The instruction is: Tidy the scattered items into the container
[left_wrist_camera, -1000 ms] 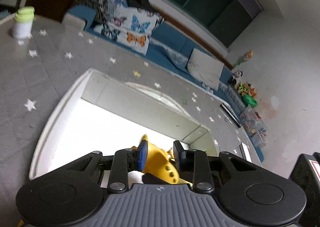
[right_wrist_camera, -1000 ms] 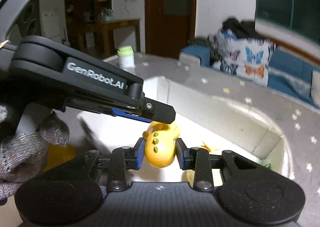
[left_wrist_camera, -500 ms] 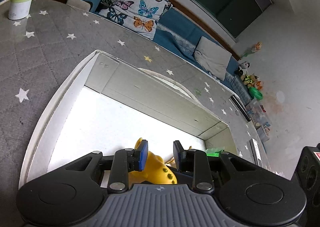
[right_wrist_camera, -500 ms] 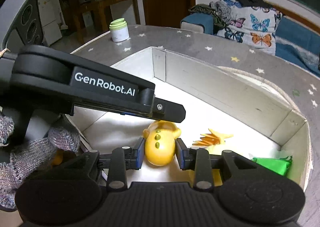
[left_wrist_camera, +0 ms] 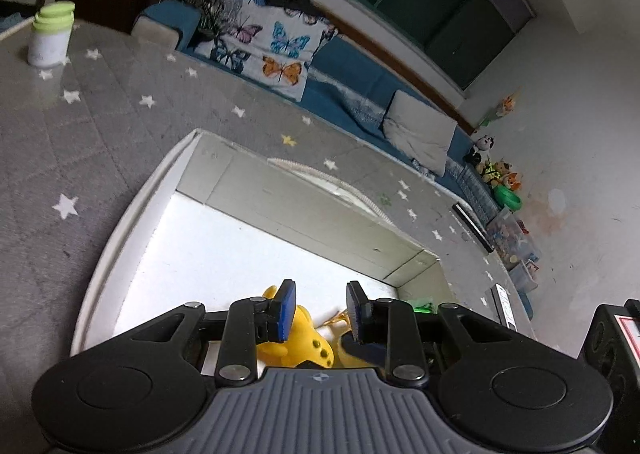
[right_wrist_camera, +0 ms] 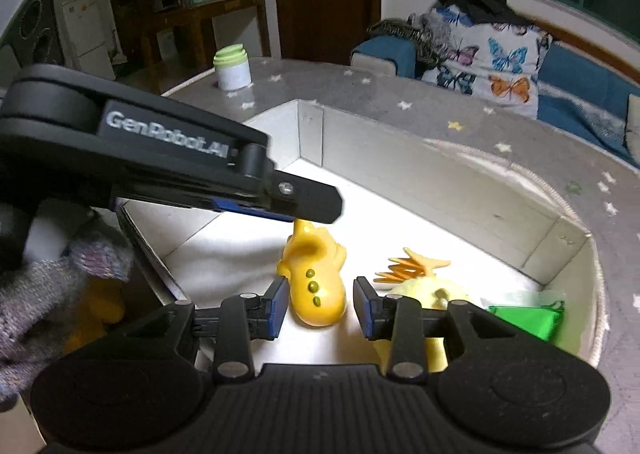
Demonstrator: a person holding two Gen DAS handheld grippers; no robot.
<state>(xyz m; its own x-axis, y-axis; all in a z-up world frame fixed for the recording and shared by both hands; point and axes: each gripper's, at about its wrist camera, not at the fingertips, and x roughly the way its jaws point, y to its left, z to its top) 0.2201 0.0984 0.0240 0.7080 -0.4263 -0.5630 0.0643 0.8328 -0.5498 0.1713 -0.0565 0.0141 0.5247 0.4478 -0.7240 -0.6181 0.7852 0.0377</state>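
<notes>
Right gripper [right_wrist_camera: 320, 308] jaws are opening, letting the yellow toy submarine [right_wrist_camera: 316, 278] between them drop into the white box [right_wrist_camera: 440, 178]. Left gripper [left_wrist_camera: 318, 310] jaws sit together, empty, just above it.

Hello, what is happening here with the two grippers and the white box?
A person is tidying toys into a white box on a star-patterned table. The right gripper is over the box and its jaws are opening, letting go of a yellow toy submarine, which lies between them. The left gripper hovers just above it, shut and empty. An orange comb-like toy and a green item already lie inside.
</notes>
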